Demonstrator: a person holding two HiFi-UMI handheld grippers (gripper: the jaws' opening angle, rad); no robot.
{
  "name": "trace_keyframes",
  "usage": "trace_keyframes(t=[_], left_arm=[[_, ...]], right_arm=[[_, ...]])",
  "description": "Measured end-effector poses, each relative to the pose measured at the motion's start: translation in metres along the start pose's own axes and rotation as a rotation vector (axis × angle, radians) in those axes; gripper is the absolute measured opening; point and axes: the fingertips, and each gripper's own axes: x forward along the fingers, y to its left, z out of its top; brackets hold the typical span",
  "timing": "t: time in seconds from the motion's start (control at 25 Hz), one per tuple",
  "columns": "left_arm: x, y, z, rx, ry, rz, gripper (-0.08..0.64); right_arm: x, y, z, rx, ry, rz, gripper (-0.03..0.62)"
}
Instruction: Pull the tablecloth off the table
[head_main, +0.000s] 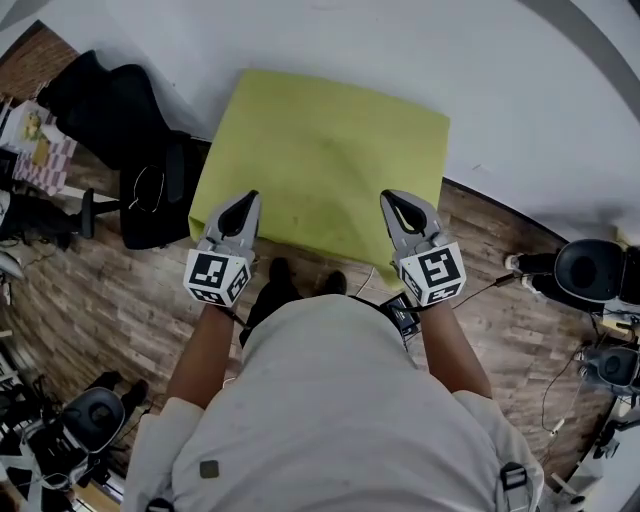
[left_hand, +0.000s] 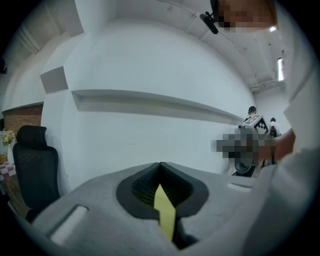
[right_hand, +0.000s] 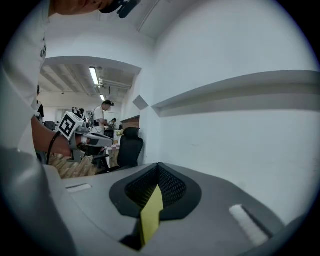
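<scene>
Pale-shirted shoulders (head_main: 330, 420) fill the bottom of the head view. Ahead of them on the left, the left gripper (head_main: 243, 203) is clamped on the near edge of the yellow-green tablecloth (head_main: 320, 150) (each gripper view shows a sliver of it pinched between closed jaws). The cloth spreads flat toward the white wall (head_main: 520, 90), hiding whatever bears it. The right gripper (head_main: 396, 203) bites the same edge, well apart from the left, probably so the pull stays even.

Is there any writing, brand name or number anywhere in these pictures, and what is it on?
No words or numbers can be read.
Left marker cube, right marker cube: black-and-white square patterns, not letters.
Small grey patch on the white shirt: too small to read.
Plain yellow-green fabric tablecloth: no print.
</scene>
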Motion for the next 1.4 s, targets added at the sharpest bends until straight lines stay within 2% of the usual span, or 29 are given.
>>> trace_keyframes(t=[0.28, 0.52, 0.64, 0.84, 1.0, 1.16, 1.4], left_arm=[[0.037, 0.034, -0.019, -0.004, 0.064, -0.099, 0.005], [0.059, 0.063, -0.052, -0.022, 0.142, -0.196, 0.028], [0.067, 0.078, -0.074, -0.021, 0.197, -0.226, 0.052], [0.076, 0.099, -0.118, -0.026, 0.289, -0.245, 0.063], [0.080, 0.110, -0.153, -0.033, 0.374, -0.263, 0.109], [0.081, 0.113, -0.186, -0.030, 0.462, -0.272, 0.165], [0.091, 0.129, -0.239, -0.041, 0.575, -0.248, 0.208]], right_arm=[[0.026, -0.005, -0.023, 0.054, 0.090, -0.100, 0.011], [0.049, -0.002, -0.061, 0.117, 0.187, -0.178, 0.012], [0.059, 0.001, -0.084, 0.161, 0.247, -0.203, 0.035], [0.068, 0.003, -0.130, 0.207, 0.347, -0.228, 0.066], [0.068, 0.005, -0.171, 0.214, 0.431, -0.248, 0.094], [0.065, 0.010, -0.214, 0.258, 0.517, -0.241, 0.129], [0.075, 0.006, -0.269, 0.287, 0.618, -0.221, 0.186]])
